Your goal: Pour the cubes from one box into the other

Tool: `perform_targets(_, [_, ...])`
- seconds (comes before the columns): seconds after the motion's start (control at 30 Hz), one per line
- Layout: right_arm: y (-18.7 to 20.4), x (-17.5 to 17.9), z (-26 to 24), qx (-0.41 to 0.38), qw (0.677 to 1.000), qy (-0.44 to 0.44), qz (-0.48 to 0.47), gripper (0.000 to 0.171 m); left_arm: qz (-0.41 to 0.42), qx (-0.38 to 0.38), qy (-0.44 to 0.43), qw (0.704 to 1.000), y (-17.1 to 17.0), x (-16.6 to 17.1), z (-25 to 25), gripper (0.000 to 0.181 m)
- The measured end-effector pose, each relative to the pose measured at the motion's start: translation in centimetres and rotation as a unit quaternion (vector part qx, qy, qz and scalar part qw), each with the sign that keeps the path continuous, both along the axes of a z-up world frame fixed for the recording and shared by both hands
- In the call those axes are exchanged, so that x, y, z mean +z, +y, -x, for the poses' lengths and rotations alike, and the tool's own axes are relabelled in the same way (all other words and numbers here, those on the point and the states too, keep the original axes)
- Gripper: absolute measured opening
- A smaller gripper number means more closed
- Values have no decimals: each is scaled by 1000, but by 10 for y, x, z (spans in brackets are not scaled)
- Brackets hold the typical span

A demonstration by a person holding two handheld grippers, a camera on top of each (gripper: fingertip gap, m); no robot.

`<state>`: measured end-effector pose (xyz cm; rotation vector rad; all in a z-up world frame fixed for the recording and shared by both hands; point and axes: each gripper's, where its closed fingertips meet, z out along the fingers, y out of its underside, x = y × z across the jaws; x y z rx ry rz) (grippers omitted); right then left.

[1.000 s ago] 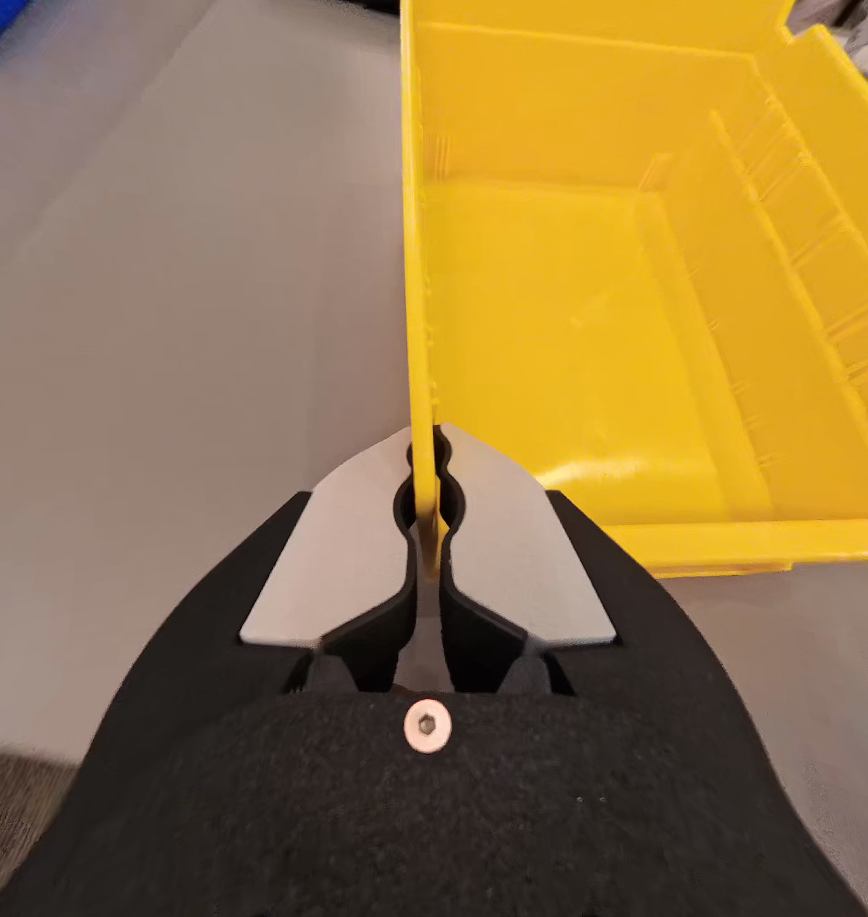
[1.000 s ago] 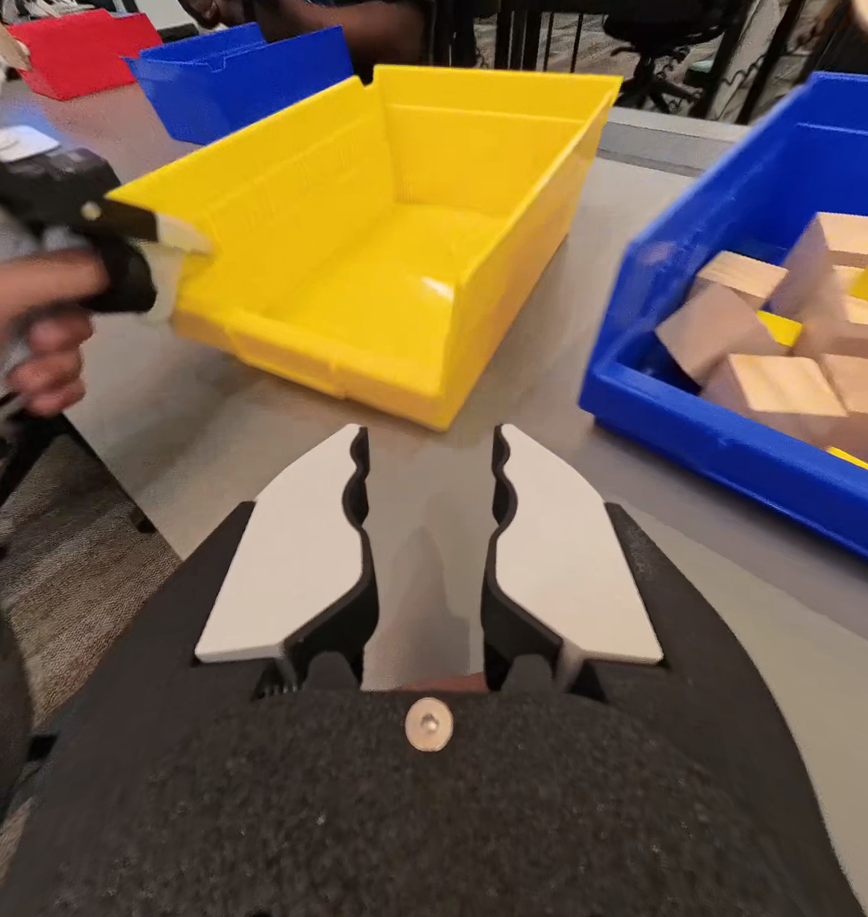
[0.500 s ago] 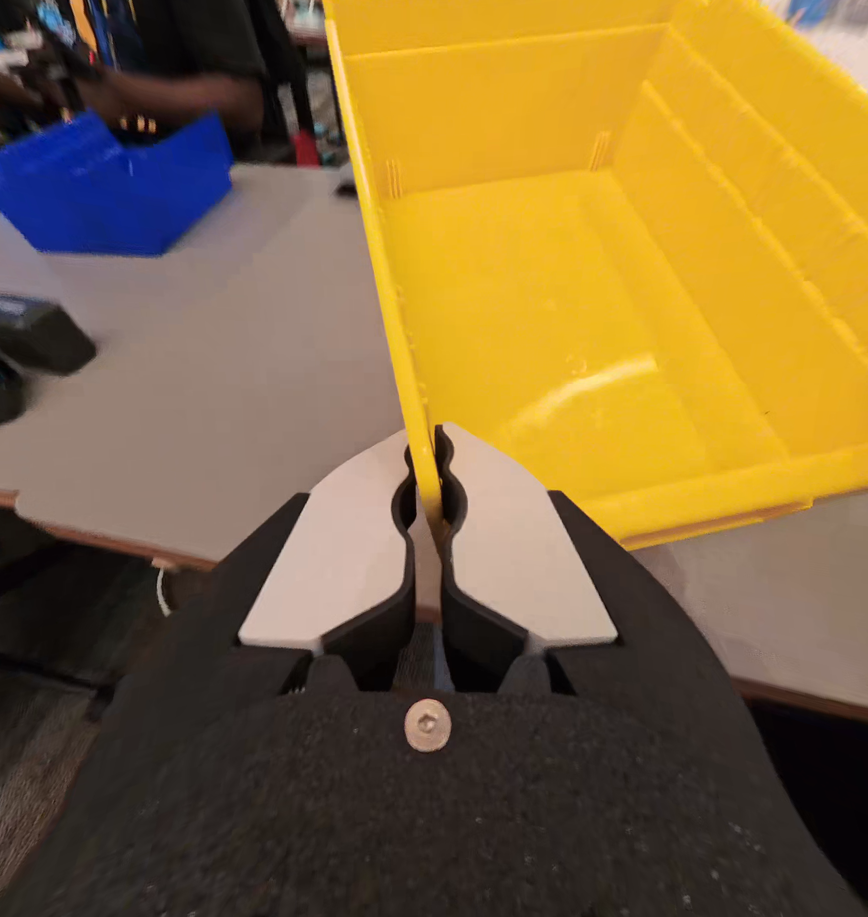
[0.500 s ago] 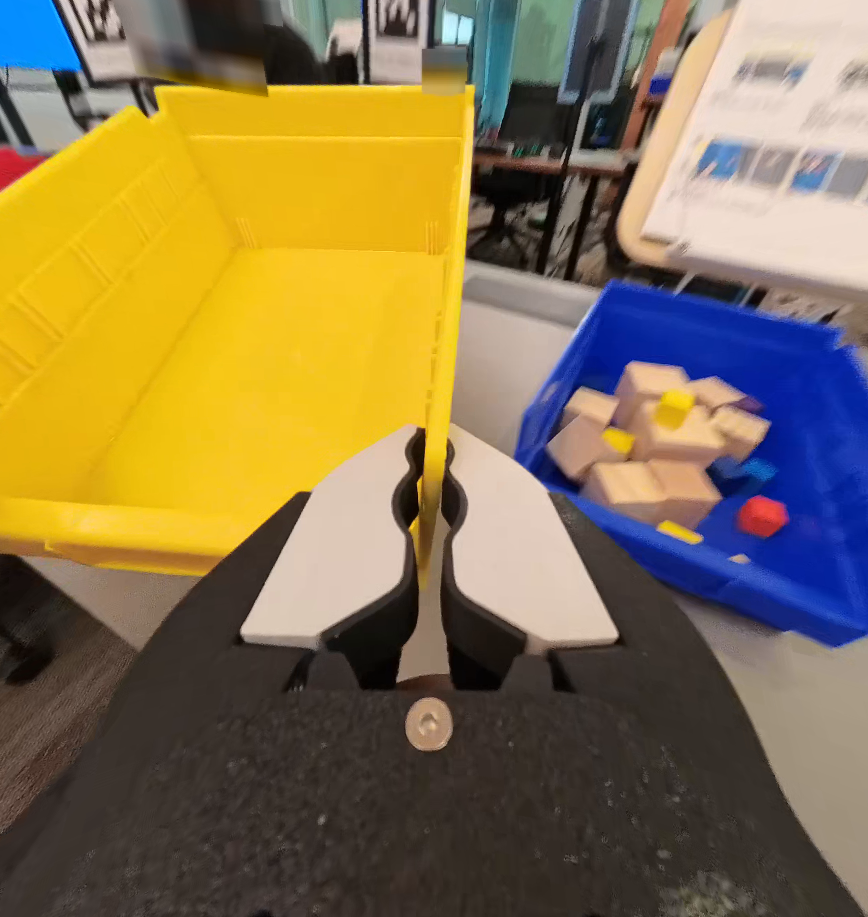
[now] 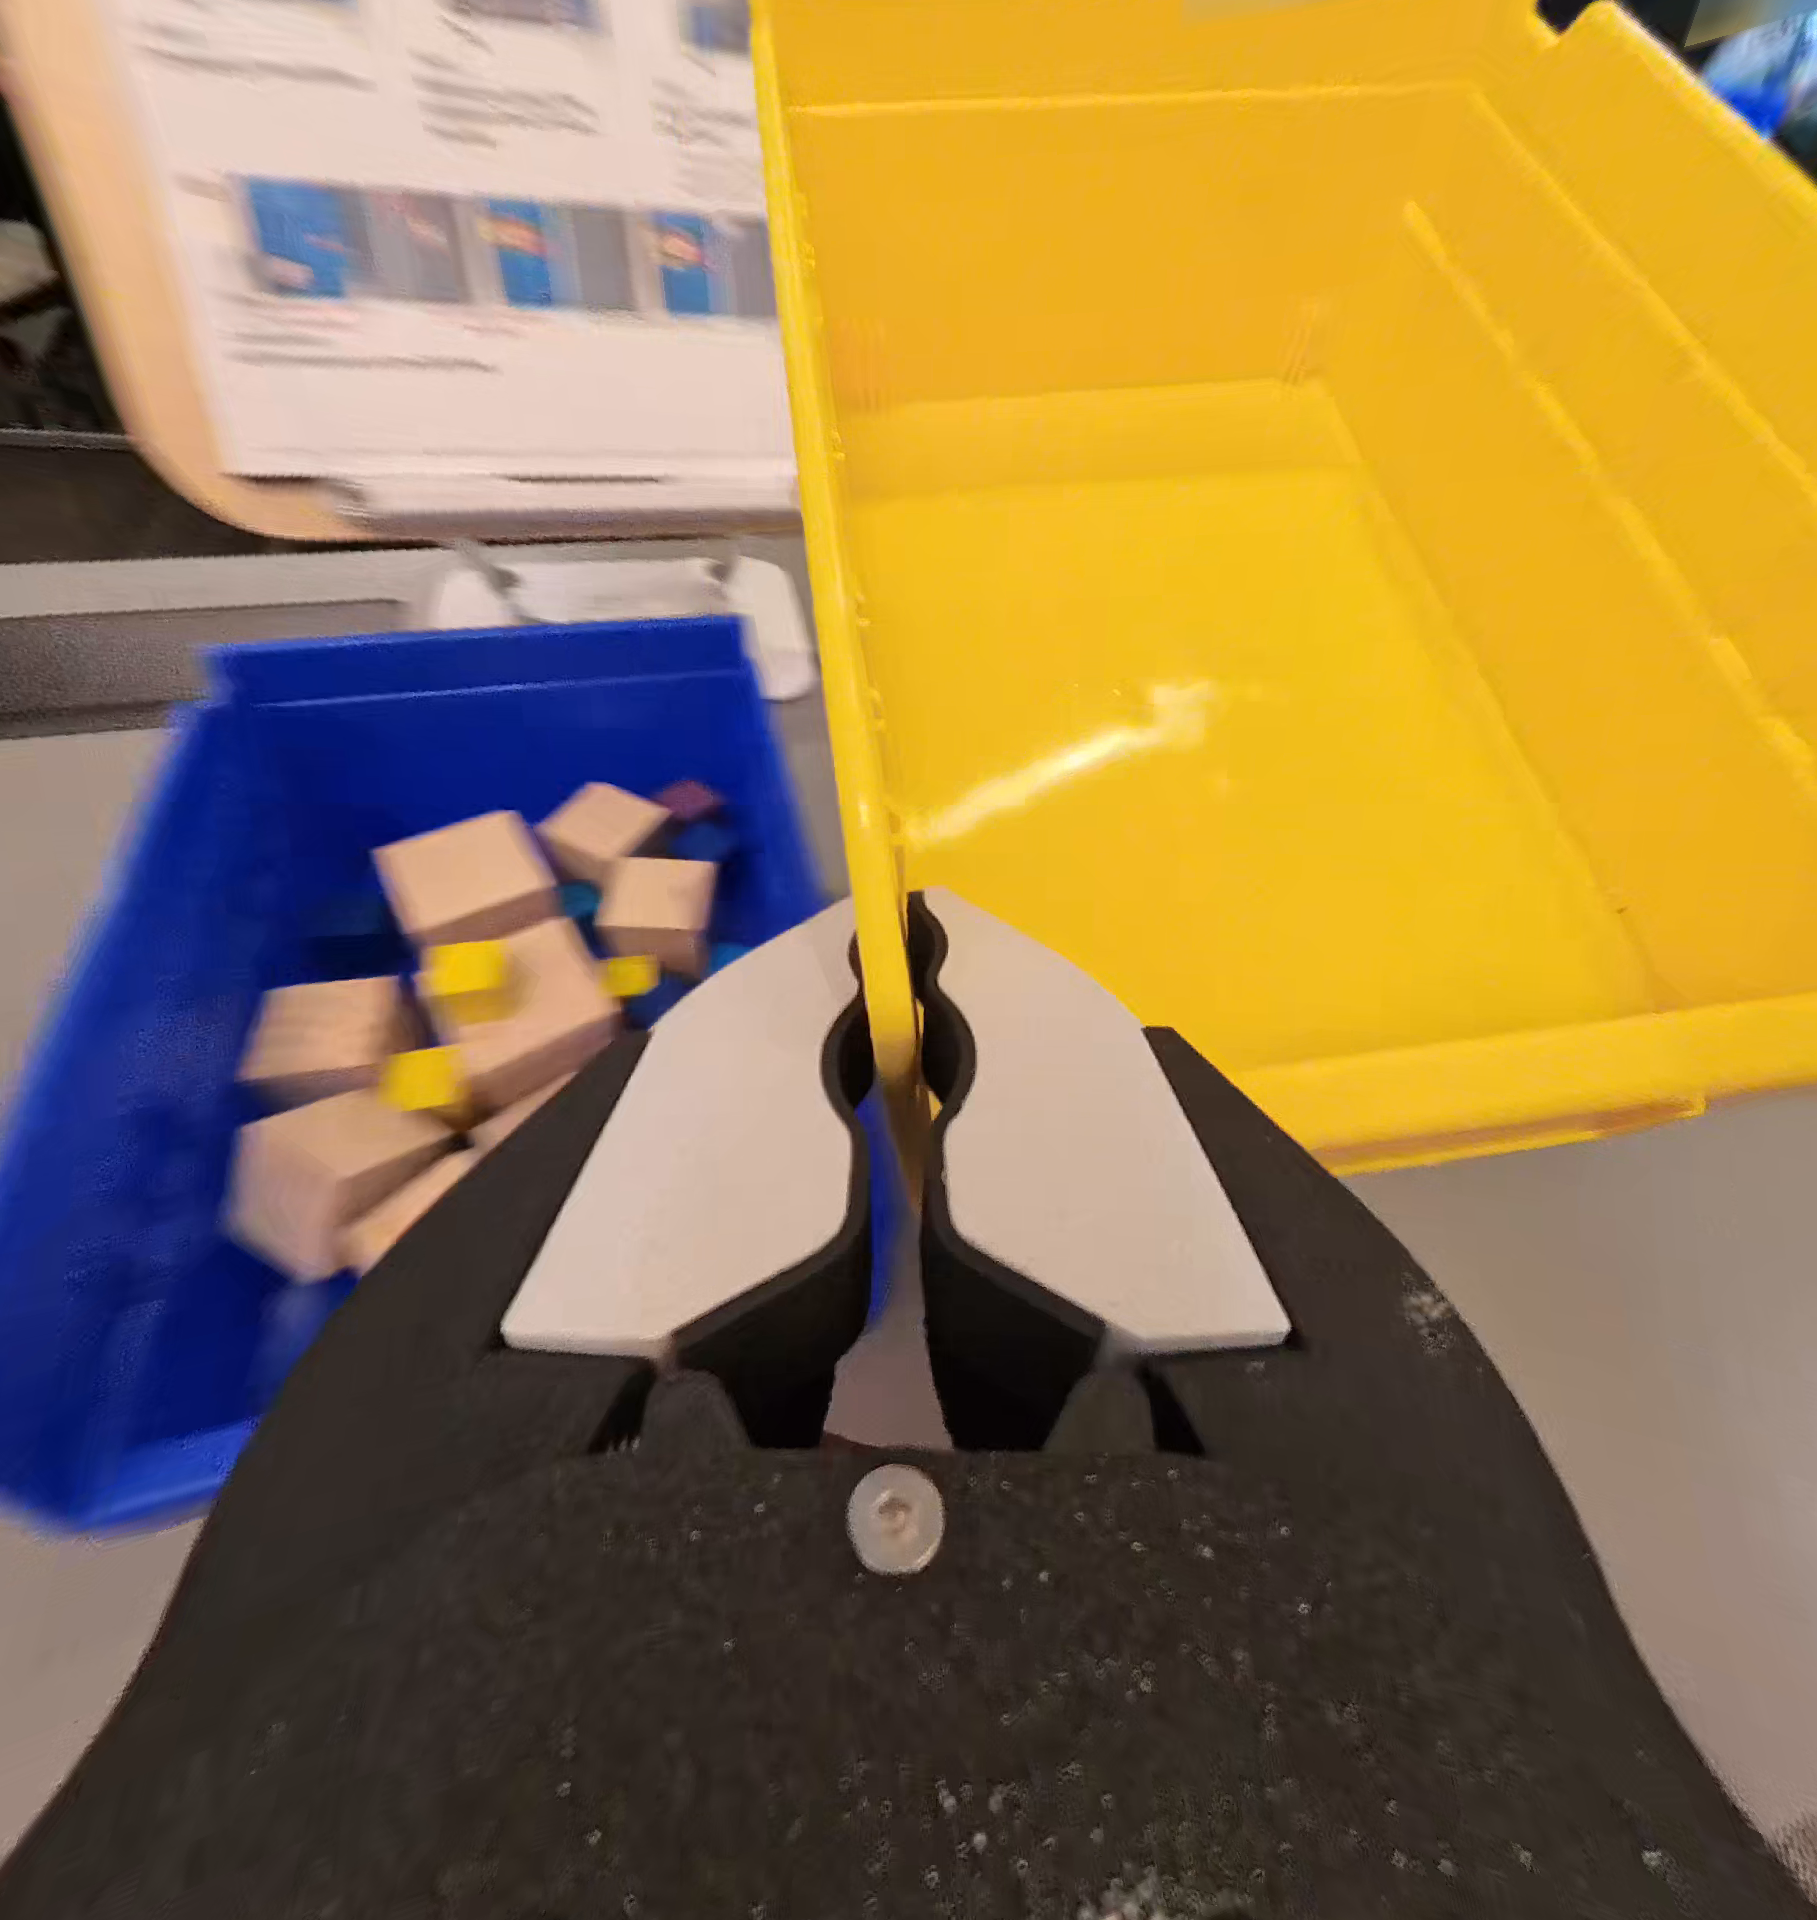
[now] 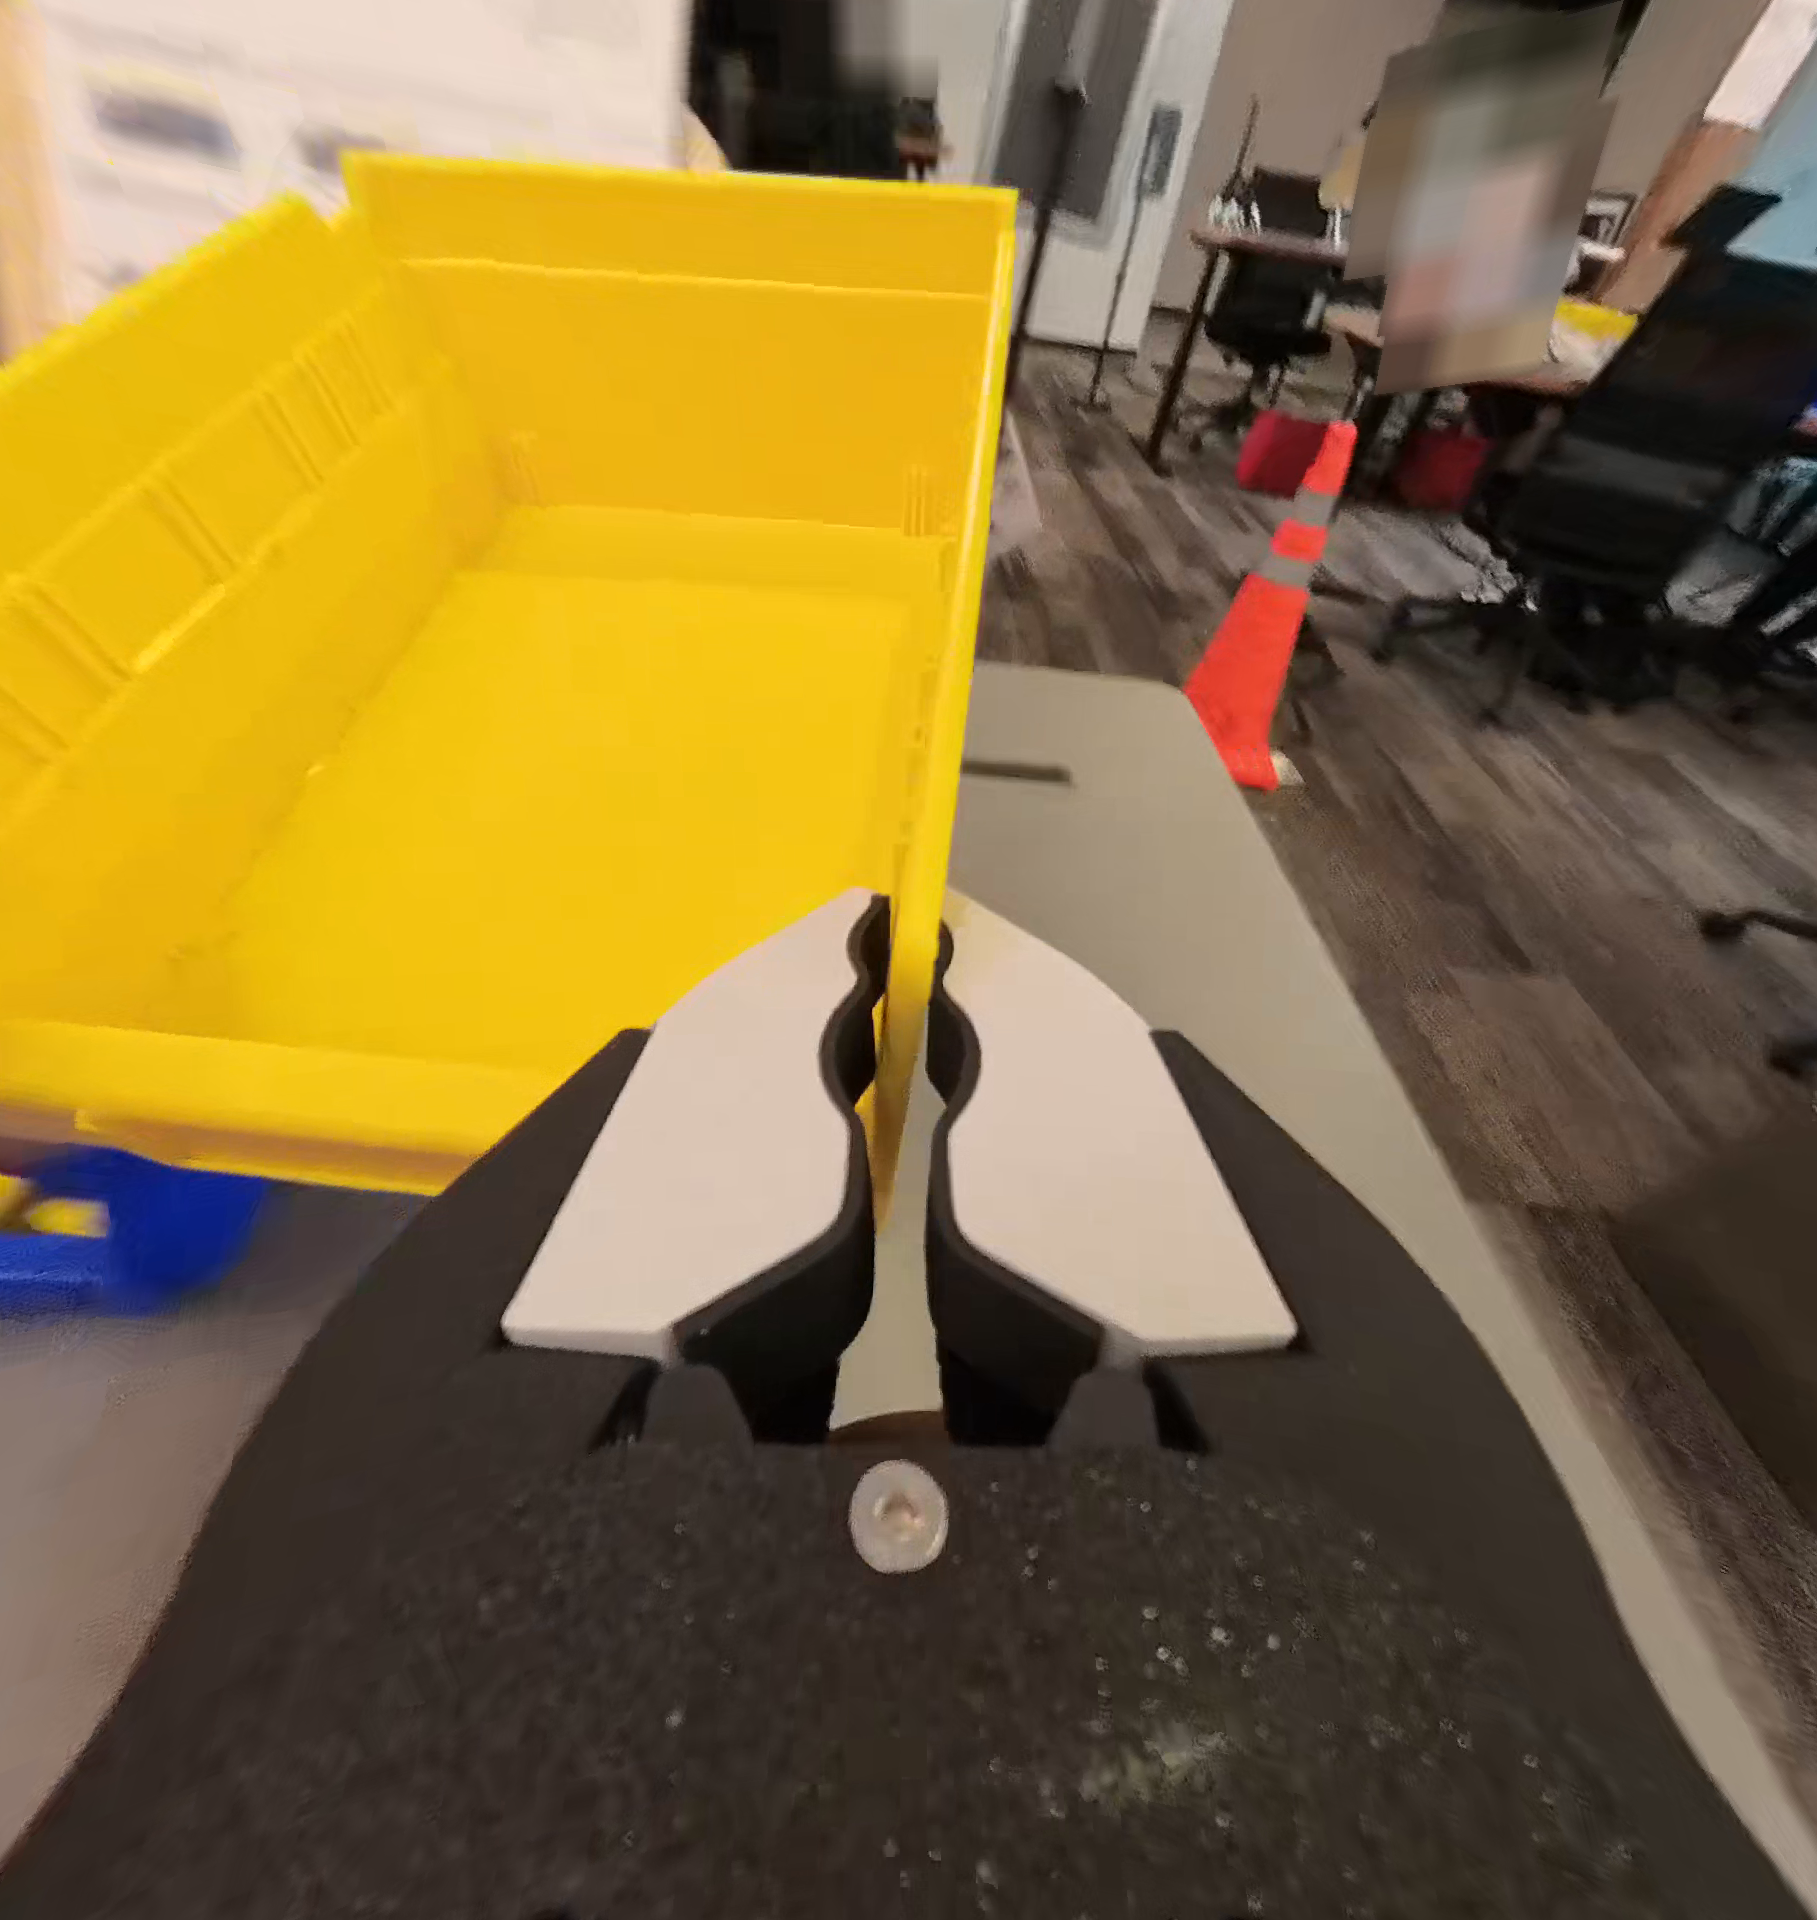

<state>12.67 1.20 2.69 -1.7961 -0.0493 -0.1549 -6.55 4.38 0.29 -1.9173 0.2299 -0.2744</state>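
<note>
The left gripper [image 5: 888, 940] is pressed together on the left side wall of the yellow box [image 5: 1247, 727], pinching the thin plastic near its front corner. The right gripper [image 6: 909, 935] pinches the opposite side wall of the same box [image 6: 530, 748] in the same way. The yellow box is empty inside; only a bright reflection lies on its floor. It seems to be lifted off the grey table [image 5: 1631, 1351], since its front lip hangs above the surface in both views.

The blue box [image 5: 260, 790] stands on the table to the left of the yellow one, and part of it is hidden behind the left gripper. The cubes [image 5: 468, 997] lie inside it: several large wooden ones in a heap, with small yellow, blue and purple ones between them. In the right wrist view only a corner of the blue box [image 6: 145, 1236] shows, under the front lip of the yellow box.

A poster board [image 5: 416, 260] stands behind the blue box, blurred. To the right of the table an orange cone [image 6: 1262, 644] stands on the dark floor, with office chairs [image 6: 1652, 520] beyond it.
</note>
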Motion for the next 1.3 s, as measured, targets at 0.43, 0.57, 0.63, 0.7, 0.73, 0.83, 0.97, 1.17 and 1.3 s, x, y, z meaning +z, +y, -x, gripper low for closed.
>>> perform_targets(0.43, [35,-148,-162,-19,992,87,88,3,66,-21,54,996,25,-133,-162,5])
perform_targets(0.57, [36,-151,-165,-17,989,122,76,3,62,-34,59,996,26,-134,-167,8])
perform_targets(0.63, [36,-150,-167,-20,990,125,69,16,62,-52,52,995,23,-130,-168,14])
perform_targets(0.7, [33,-141,-170,-28,991,114,64,34,53,-79,27,995,13,-116,-165,35])
perform_targets(0.73, [30,-130,-170,-30,992,109,51,37,46,-92,17,995,5,-107,-160,39])
perform_targets(0.83, [14,-86,-168,-40,995,86,-9,42,13,-132,7,991,-22,-72,-129,49])
perform_targets(0.97, [0,-27,-101,44,988,120,-90,53,-55,-104,25,993,-40,-26,-23,54])
perform_targets(1.17, [6,-40,91,170,977,117,-48,54,-56,28,46,997,-34,-30,177,56])
perform_targets(1.3, [5,-111,197,193,964,174,63,61,21,29,28,999,-22,-86,215,68])
